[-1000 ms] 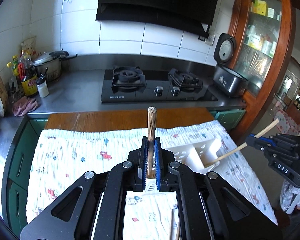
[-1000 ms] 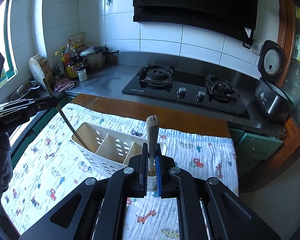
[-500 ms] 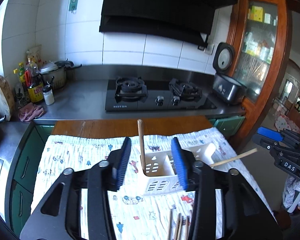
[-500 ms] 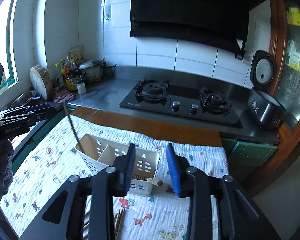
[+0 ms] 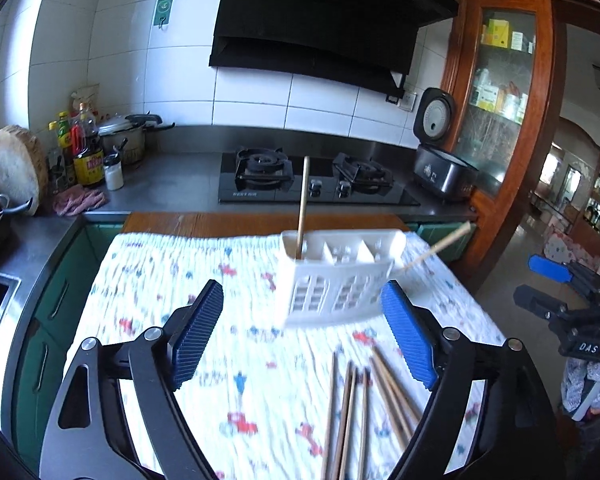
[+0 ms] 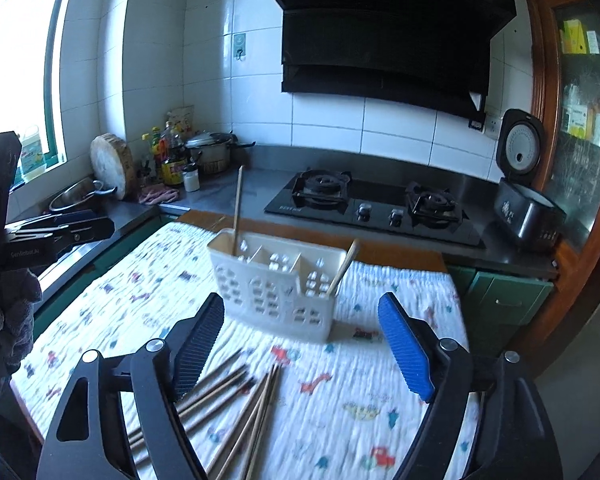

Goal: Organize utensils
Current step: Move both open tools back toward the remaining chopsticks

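Ahead of both grippers, a white slotted plastic utensil caddy (image 5: 338, 276) (image 6: 278, 286) holds two wooden chopsticks (image 5: 302, 206) (image 6: 237, 208), one at each end. About six loose wooden chopsticks (image 5: 364, 404) (image 6: 236, 400) lie beneath the left gripper (image 5: 302, 336) and right gripper (image 6: 300, 344), whose jaws are opening wide, empty.

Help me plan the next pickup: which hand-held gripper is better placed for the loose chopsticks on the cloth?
Probably the right hand-held gripper: its jaws are opening, empty, and the loose chopsticks fan between its fingers. The left hand-held gripper looks nearly as good.

The left tool (image 5: 302, 334) points forward and downward, jaws opening wide with nothing between its blue pads (image 5: 196, 338). The right tool (image 6: 300, 340) points the same way, jaws also opening, empty, to the right of the left tool.
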